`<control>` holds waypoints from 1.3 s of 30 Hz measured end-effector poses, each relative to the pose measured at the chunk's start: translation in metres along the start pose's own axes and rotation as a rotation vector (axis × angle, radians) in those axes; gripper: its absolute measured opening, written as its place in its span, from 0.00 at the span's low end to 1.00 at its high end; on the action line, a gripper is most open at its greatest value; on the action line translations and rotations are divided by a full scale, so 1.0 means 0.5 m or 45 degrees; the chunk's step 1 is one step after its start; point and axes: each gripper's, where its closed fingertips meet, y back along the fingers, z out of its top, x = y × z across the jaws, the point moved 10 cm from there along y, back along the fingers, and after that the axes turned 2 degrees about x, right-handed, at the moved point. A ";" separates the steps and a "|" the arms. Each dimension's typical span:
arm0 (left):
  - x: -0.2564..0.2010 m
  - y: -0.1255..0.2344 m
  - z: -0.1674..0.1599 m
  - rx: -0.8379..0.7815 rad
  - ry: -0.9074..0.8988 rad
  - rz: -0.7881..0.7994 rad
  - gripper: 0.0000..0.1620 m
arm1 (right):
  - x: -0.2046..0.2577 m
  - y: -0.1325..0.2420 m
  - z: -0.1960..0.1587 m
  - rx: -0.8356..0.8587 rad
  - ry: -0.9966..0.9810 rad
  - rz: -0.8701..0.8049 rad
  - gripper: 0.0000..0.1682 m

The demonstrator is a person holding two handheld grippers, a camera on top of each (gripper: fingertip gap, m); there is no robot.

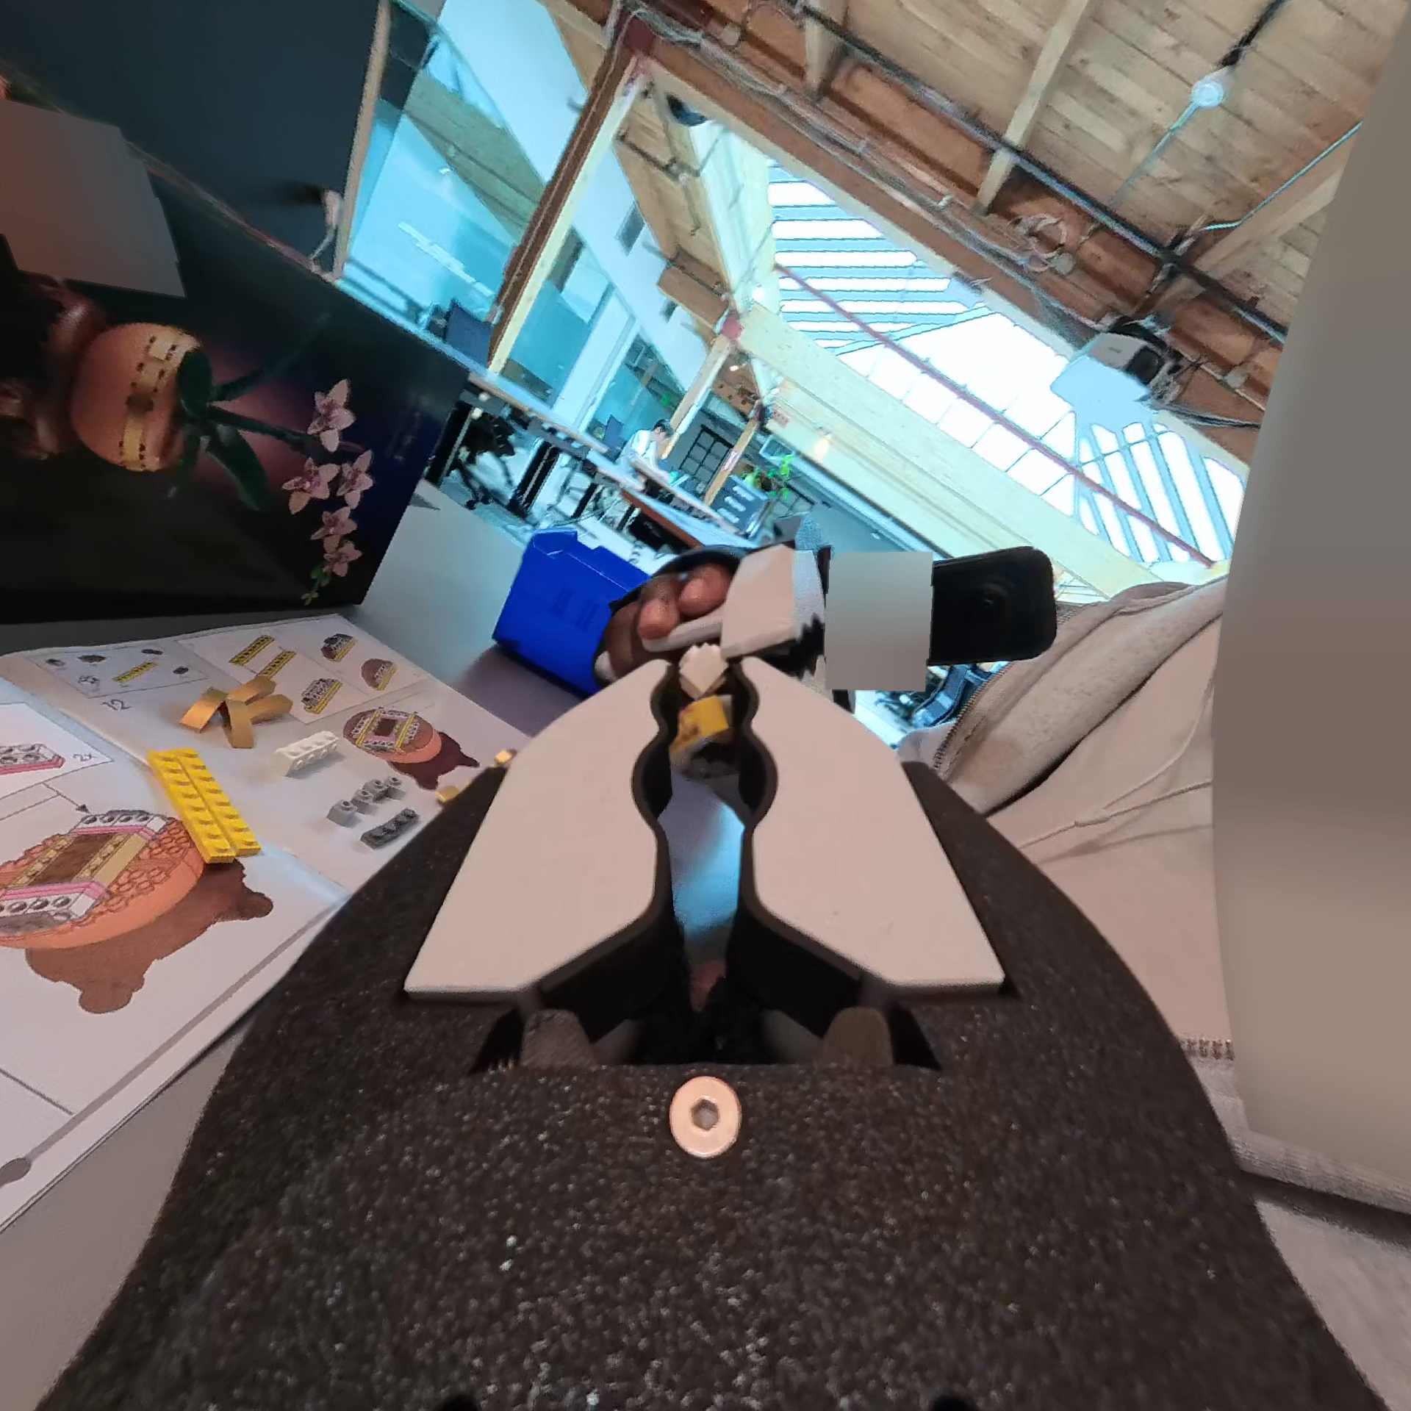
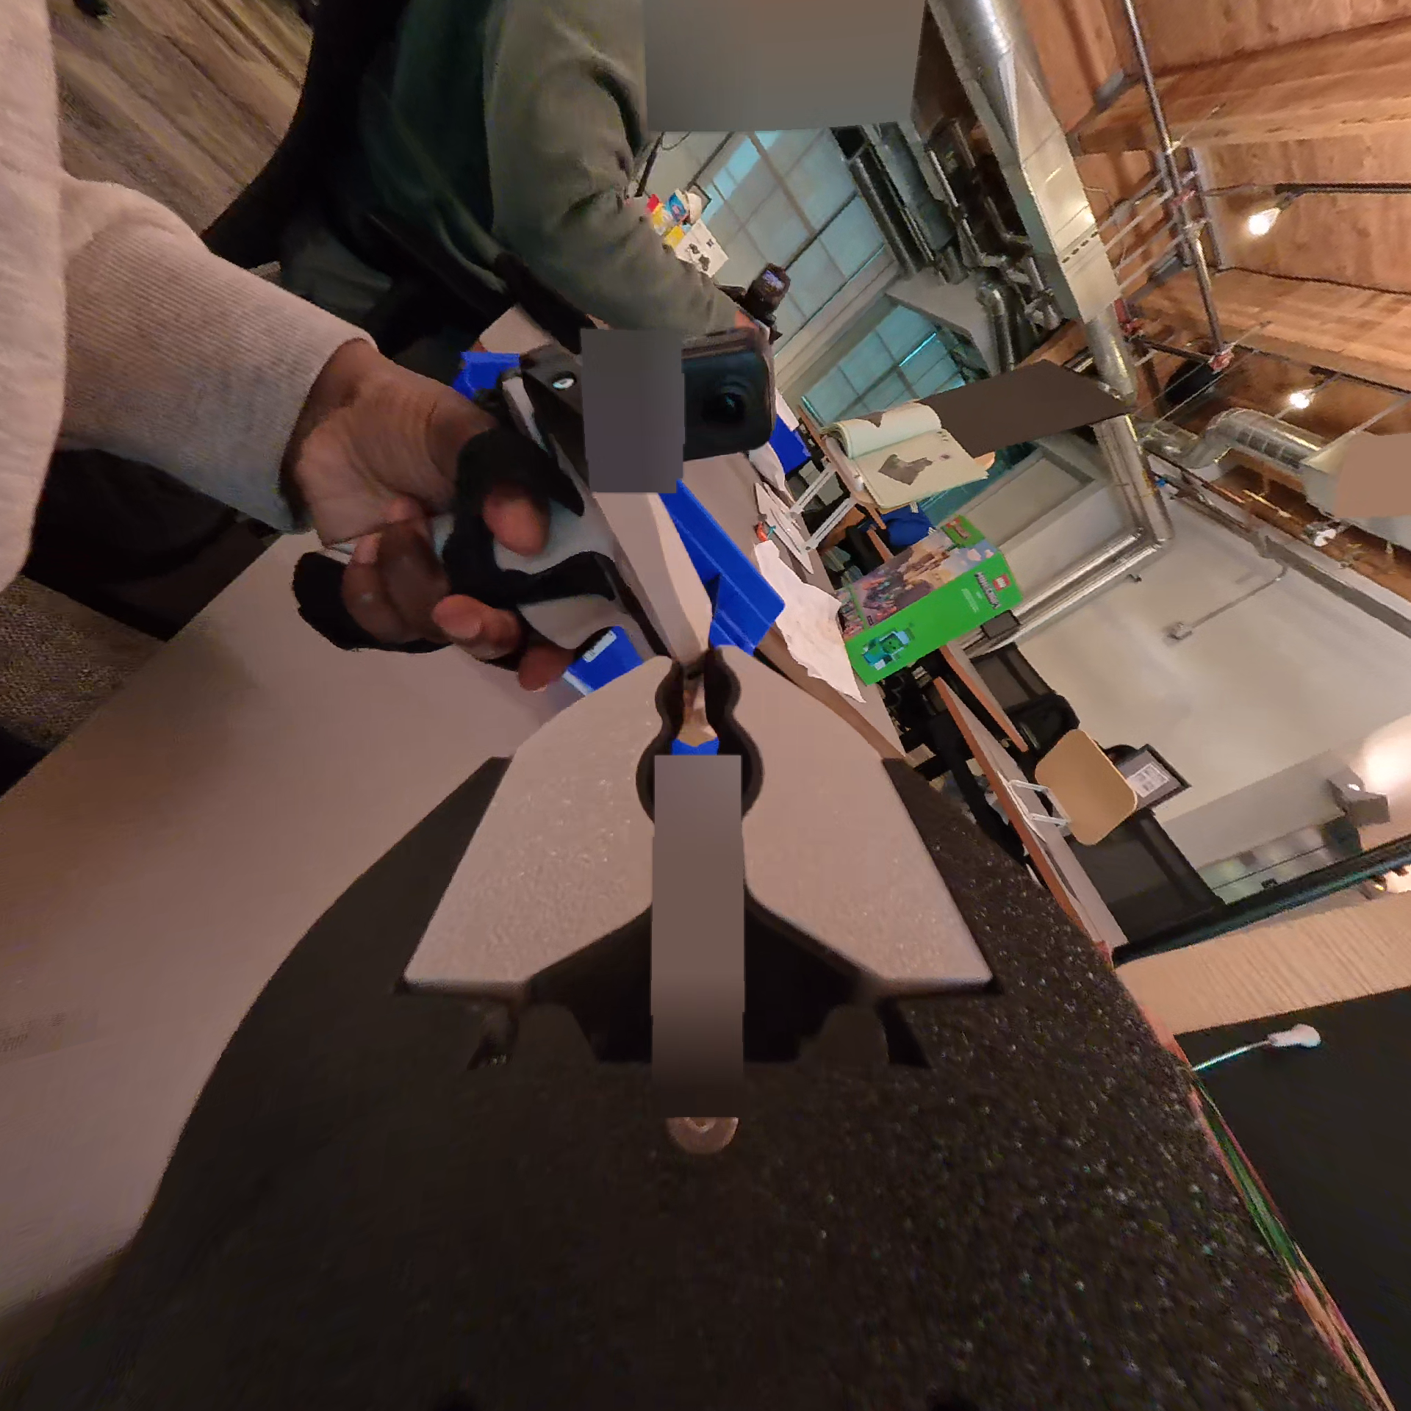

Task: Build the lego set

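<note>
In the left wrist view my left gripper (image 1: pixel 702 691) is shut on a small yellow Lego piece (image 1: pixel 696 729), held up in the air above the table (image 1: pixel 450 634). My right gripper (image 1: pixel 714 657) comes in from the far side, held by a hand, and meets it tip to tip. It holds a small white piece (image 1: pixel 701 672) against the top of the yellow one. In the right wrist view my right gripper (image 2: pixel 693 676) is shut, with only a sliver of a piece showing between its tips. The left gripper's fingers (image 2: pixel 657 580) touch them there.
On the instruction booklet (image 1: pixel 114 954) at the left lie yellow plates (image 1: pixel 202 805), gold curved pieces (image 1: pixel 237 710), a white brick (image 1: pixel 307 752) and small grey pieces (image 1: pixel 366 802). The set's dark box (image 1: pixel 191 427) stands behind. A blue bin (image 1: pixel 557 611) is beyond. A person in a green jacket (image 2: pixel 550 191) sits nearby.
</note>
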 end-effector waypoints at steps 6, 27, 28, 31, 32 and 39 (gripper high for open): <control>0.030 0.002 -0.006 0.053 -0.046 0.129 0.06 | 0.000 -0.018 -0.046 0.126 -0.049 0.080 0.03; -0.005 0.085 -0.038 0.549 -0.622 0.717 0.02 | 0.005 -0.025 -0.042 0.632 -0.598 0.584 0.23; -0.022 0.098 -0.034 0.549 -0.658 0.716 0.02 | 0.017 -0.026 -0.026 0.633 -0.599 0.581 0.21; -0.087 0.153 -0.009 0.503 -0.770 0.751 0.02 | 0.055 -0.033 0.022 0.579 -0.644 0.541 0.16; -0.112 0.181 0.007 0.476 -0.819 0.794 0.04 | 0.069 -0.037 0.037 0.536 -0.655 0.541 0.16; -0.269 0.419 0.079 0.134 -0.796 0.968 0.20 | 0.177 -0.126 0.076 0.426 -0.696 0.508 0.18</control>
